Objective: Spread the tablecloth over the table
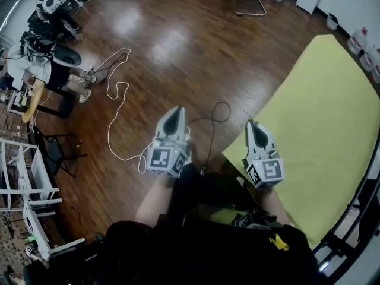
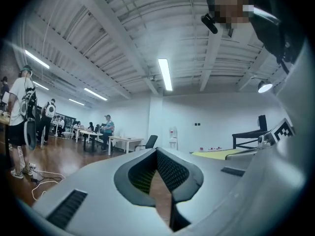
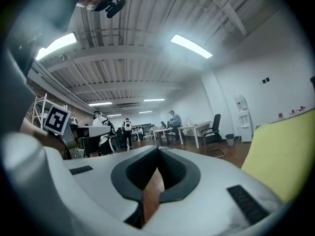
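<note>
A yellow-green tablecloth (image 1: 323,123) lies spread flat over the table at the right of the head view; its edge also shows as the tablecloth (image 3: 283,151) at the right of the right gripper view. My left gripper (image 1: 174,119) is held level over the wooden floor, shut, with nothing between its jaws. My right gripper (image 1: 253,126) hangs beside the cloth's near left corner, shut and empty. The left gripper (image 2: 157,154) and the right gripper (image 3: 158,151) both look out level across the room. Neither touches the cloth.
A white cable (image 1: 119,97) and a black cable (image 1: 214,120) trail over the wooden floor (image 1: 178,46). A person (image 1: 50,64) stands by desks at the far left. A white rack (image 1: 24,183) stands at the left. A chair frame (image 1: 249,5) is at the top.
</note>
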